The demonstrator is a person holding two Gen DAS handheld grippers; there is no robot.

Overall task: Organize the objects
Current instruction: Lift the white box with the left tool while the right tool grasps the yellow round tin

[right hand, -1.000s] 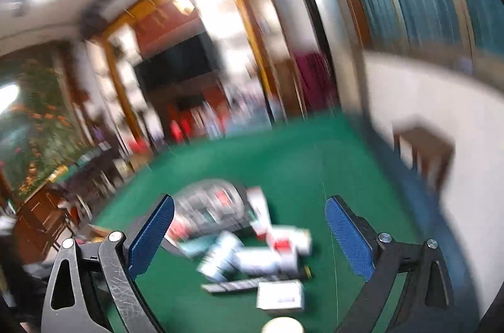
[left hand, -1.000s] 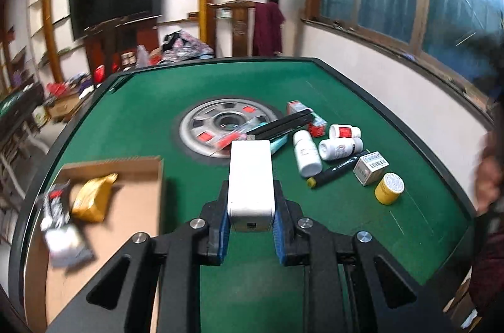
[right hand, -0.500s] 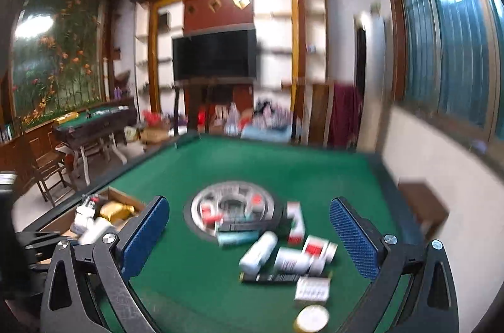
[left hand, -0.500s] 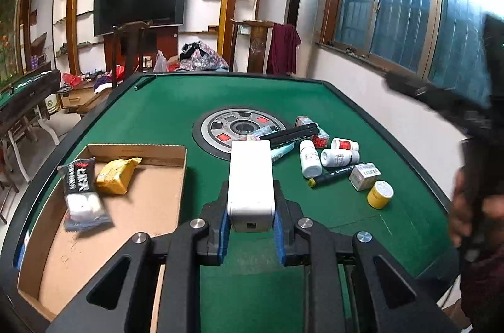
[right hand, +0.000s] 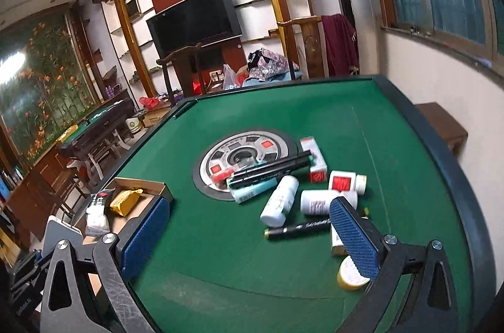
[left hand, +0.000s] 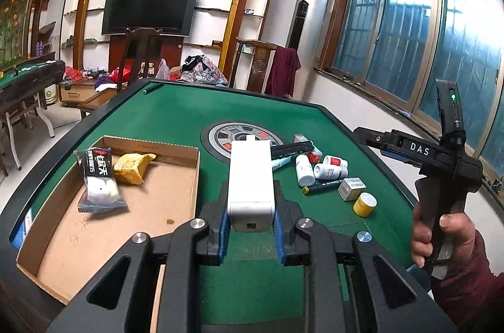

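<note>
A white rectangular plastic box (left hand: 250, 175) is sitting pinched in the left claw (left hand: 251, 230) above the green felt bench (left hand: 176, 118). The right claw (right hand: 249, 241) is hanging spread wide; nothing is lying between its blue pads (right hand: 354, 233).

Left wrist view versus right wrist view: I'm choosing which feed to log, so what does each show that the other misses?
Only the left wrist view shows the left gripper shut on a white box, plus the person's hand holding the other tool.

Only the right wrist view shows the right gripper with its jaws wide open and empty, and a black marker whole.

Both show the cardboard tray, its yellow packet, white bottles and the yellow-lidded jar.
</note>
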